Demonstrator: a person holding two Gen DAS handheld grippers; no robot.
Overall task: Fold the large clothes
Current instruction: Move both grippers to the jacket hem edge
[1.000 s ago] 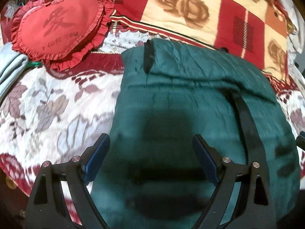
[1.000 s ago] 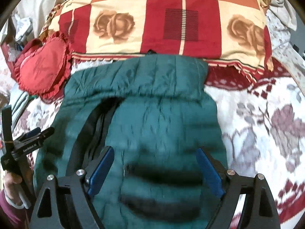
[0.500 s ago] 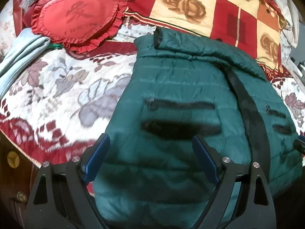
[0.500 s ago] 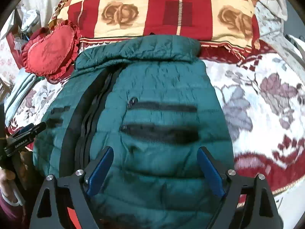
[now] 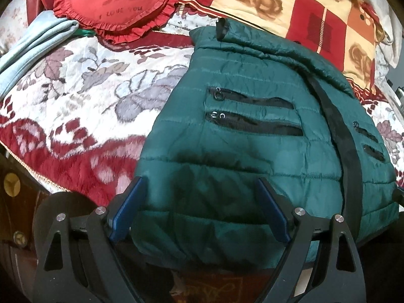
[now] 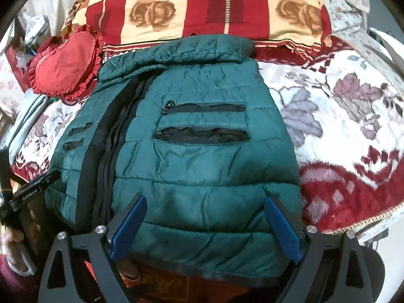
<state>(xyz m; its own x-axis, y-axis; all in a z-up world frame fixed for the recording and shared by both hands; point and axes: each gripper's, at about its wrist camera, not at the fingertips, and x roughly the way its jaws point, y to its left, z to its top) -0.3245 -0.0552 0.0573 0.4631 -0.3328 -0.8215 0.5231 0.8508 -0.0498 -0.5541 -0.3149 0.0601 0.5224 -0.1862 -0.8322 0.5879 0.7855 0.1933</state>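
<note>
A dark green quilted puffer jacket (image 5: pixel 227 156) lies flat on the bed, front up, with a black zipper strip down its middle and black zipped pockets. It also fills the right wrist view (image 6: pixel 202 166). Its hem hangs over the near edge of the bed. My left gripper (image 5: pixel 199 199) is open, its blue pads straddling the jacket's left hem. My right gripper (image 6: pixel 204 214) is open, straddling the right hem. Neither holds cloth. The left gripper also shows at the left edge of the right wrist view (image 6: pixel 32 186).
A floral red-and-white blanket (image 5: pixel 75 101) covers the bed. A red heart-shaped cushion (image 5: pixel 113 7) and folded pale blue cloth (image 5: pixel 32 45) lie at the far left. A red-and-cream checked rose quilt (image 6: pixel 214 7) lies behind the jacket's collar. The bed's near edge drops off below the hem.
Both grippers have pulled back toward the near edge of the bed, from over the jacket's middle to its hem. Both stayed open. The jacket has not moved.
</note>
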